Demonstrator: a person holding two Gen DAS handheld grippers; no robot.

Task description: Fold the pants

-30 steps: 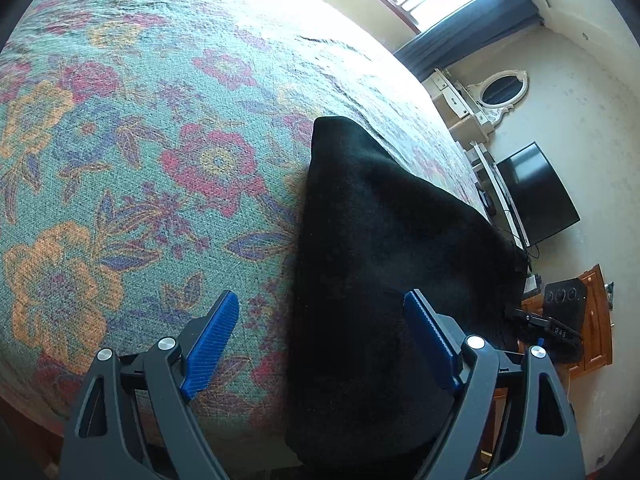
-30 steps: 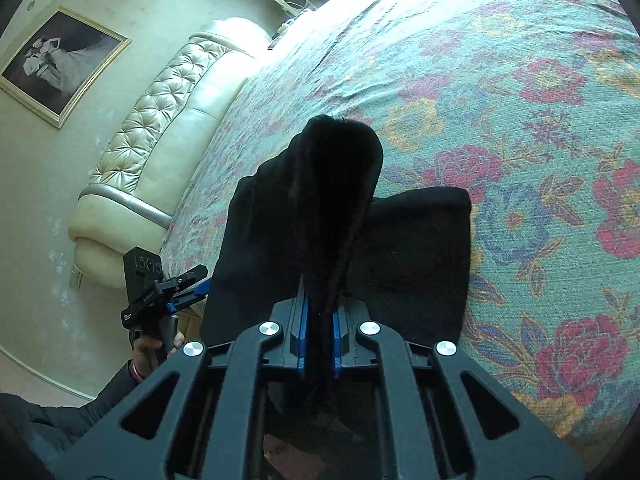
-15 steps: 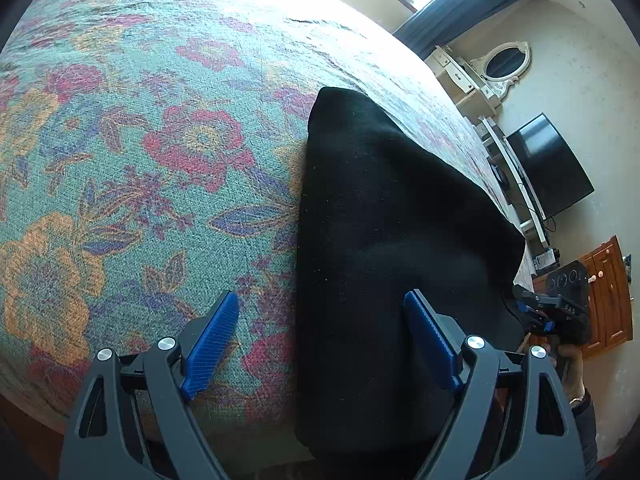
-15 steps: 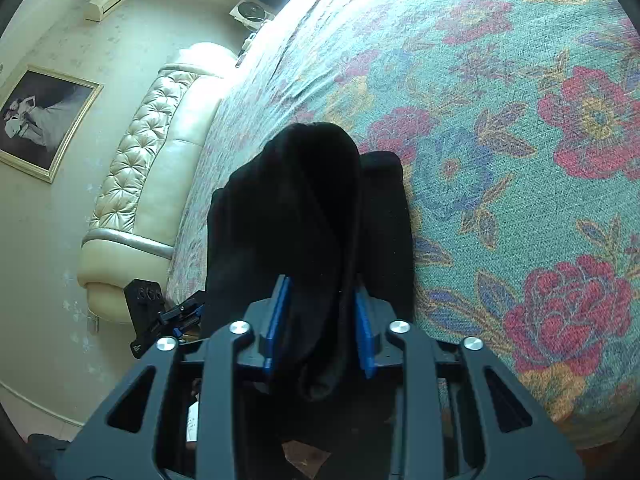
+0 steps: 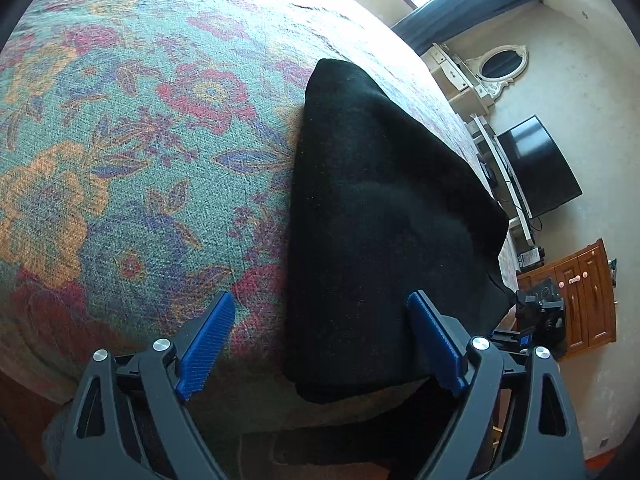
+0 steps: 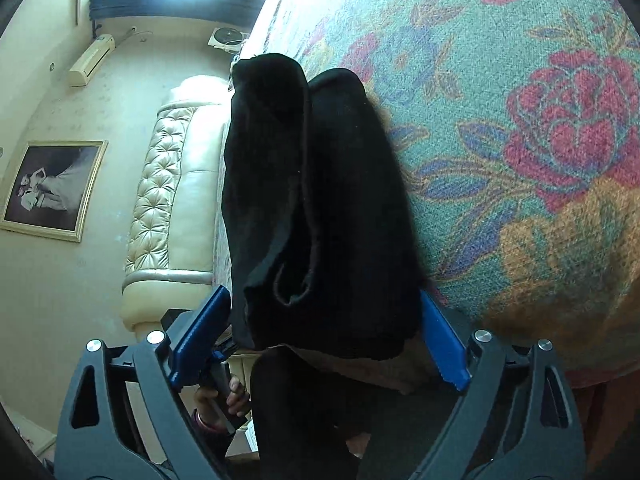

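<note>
Since a second ago your right tool (image 6: pixel 320 344) has let go of the black pants (image 5: pixel 380 220): then its pads were pinched on a raised fold of cloth, and now the jaws are opening wide, with the bundle between them but no pad pressing on it. Your left tool (image 5: pixel 320 344) has come a little closer to the near edge of the pants; its jaws are opening slightly and they hold nothing.

You can see the pants as a compact folded packet on the flowered bedspread (image 5: pixel 120 160), in the middle right of the left wrist view, near the edge of the bed. In the right wrist view the layers stand a little loose, with one curled hem at the lower centre of the frame. I judge the folding nearly done; what is left is probably to flatten or tidy this loose end.

Both tools point downward toward the bed, the left one more steeply. Your left hand (image 6: pixel 224 396) shows at the lower left of the right wrist view, around its handle.
</note>
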